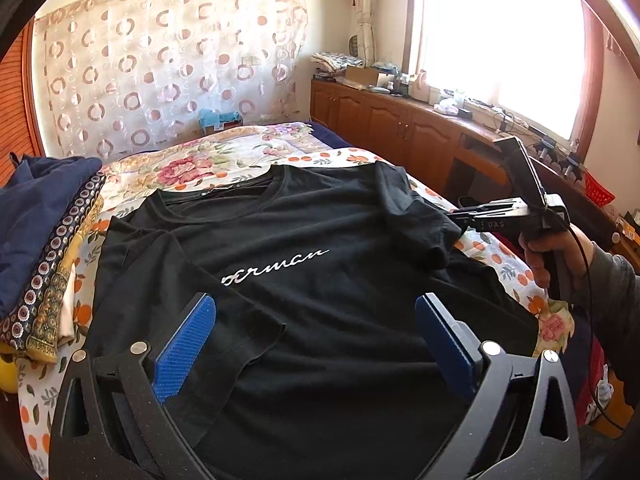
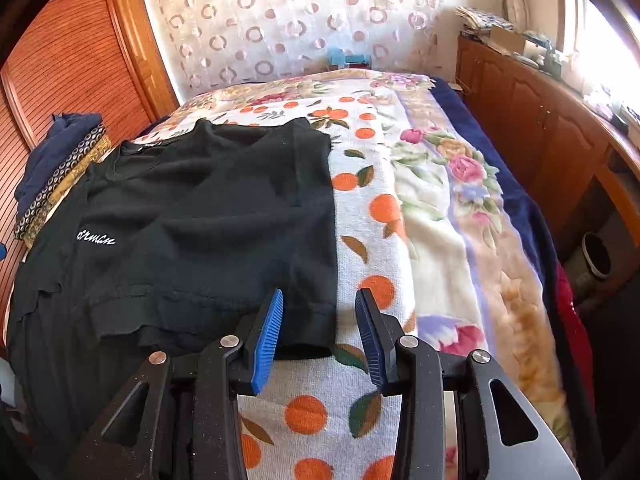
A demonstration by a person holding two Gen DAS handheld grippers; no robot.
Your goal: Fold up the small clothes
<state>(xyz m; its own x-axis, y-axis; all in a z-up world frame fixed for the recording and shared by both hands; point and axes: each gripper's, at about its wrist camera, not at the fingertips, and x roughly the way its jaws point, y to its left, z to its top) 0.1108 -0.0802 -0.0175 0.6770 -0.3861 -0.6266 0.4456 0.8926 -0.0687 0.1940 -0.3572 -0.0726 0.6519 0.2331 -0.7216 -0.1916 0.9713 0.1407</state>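
Note:
A black T-shirt (image 1: 312, 280) with white script lettering lies face up on the bed, both sleeves folded inward over its body. My left gripper (image 1: 316, 312) is open and empty, hovering over the shirt's lower middle. My right gripper (image 2: 320, 300) is open and empty at the shirt's (image 2: 208, 208) right side, its jaws straddling the folded sleeve's cuff edge without closing on it. The right gripper also shows in the left wrist view (image 1: 460, 216), held by a hand at the shirt's right sleeve.
A stack of folded clothes (image 1: 44, 248), navy and patterned, sits left of the shirt. The orange-print blanket (image 2: 372, 208) and floral blanket (image 2: 460, 184) cover the bed. Wooden cabinets (image 1: 384, 128) run along the right; a wooden louvred door (image 2: 68, 68) stands at the left.

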